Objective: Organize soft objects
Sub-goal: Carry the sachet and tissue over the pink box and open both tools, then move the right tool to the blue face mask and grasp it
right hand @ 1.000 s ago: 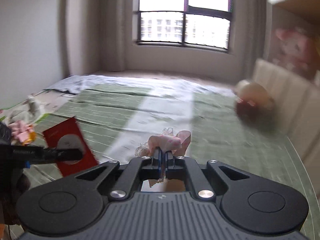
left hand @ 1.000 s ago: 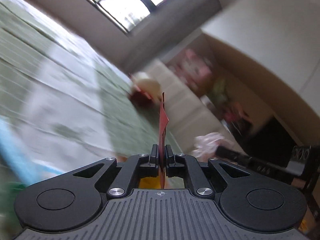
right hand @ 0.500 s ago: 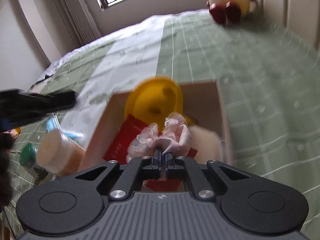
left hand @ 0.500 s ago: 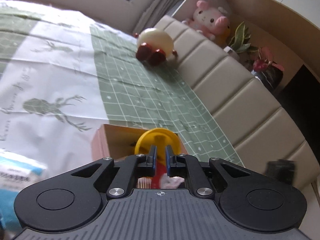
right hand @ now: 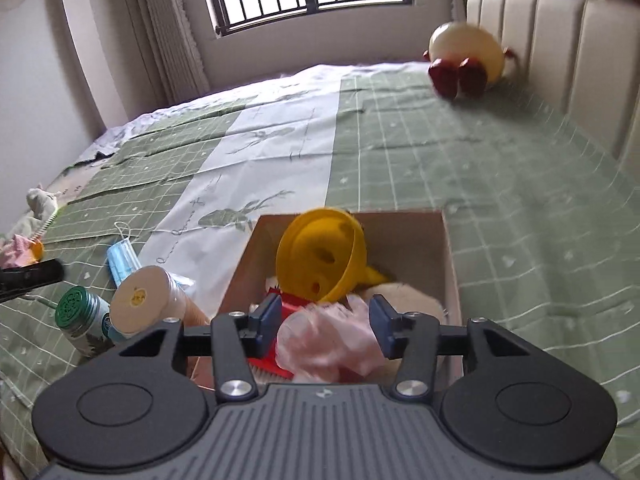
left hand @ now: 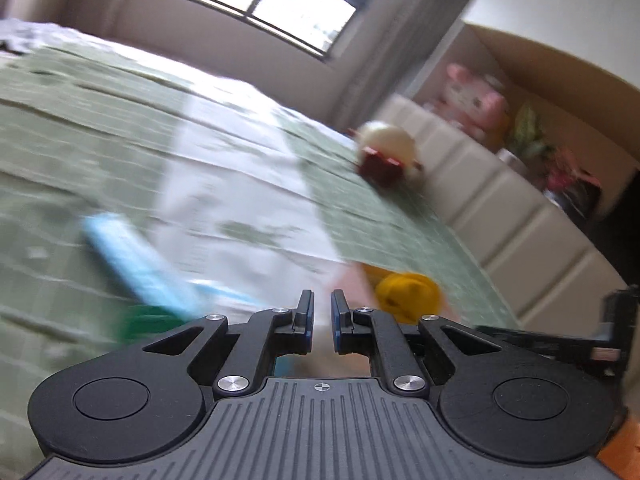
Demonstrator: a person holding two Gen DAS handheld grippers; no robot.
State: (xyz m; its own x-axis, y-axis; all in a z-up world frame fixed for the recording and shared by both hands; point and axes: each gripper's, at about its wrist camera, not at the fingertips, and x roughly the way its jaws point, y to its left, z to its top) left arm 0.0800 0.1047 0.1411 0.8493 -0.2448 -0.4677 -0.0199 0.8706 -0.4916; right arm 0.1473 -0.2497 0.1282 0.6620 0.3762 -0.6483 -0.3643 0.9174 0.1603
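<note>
A cardboard box (right hand: 448, 248) sits on the green bed. In it lie a yellow funnel (right hand: 320, 256), a red packet (right hand: 292, 308), a white fluffy thing (right hand: 404, 300) and a crumpled pink soft thing (right hand: 328, 340). My right gripper (right hand: 323, 326) is open over the box, its fingers either side of the pink thing, which lies loose. My left gripper (left hand: 321, 314) is slightly open and empty, left of the box; the funnel (left hand: 404, 292) shows blurred in its view.
A blue face mask (right hand: 122, 258), a green-capped jar (right hand: 82, 312) and a beige roll (right hand: 148, 300) lie left of the box. A cream and red plush (right hand: 466, 60) sits by the padded headboard (right hand: 560, 40). More soft things (right hand: 24, 236) lie at the bed's left edge.
My right gripper opened and let the pink thing drop into the box. My left gripper let go of the red packet, now in the box, and swung away to the left.
</note>
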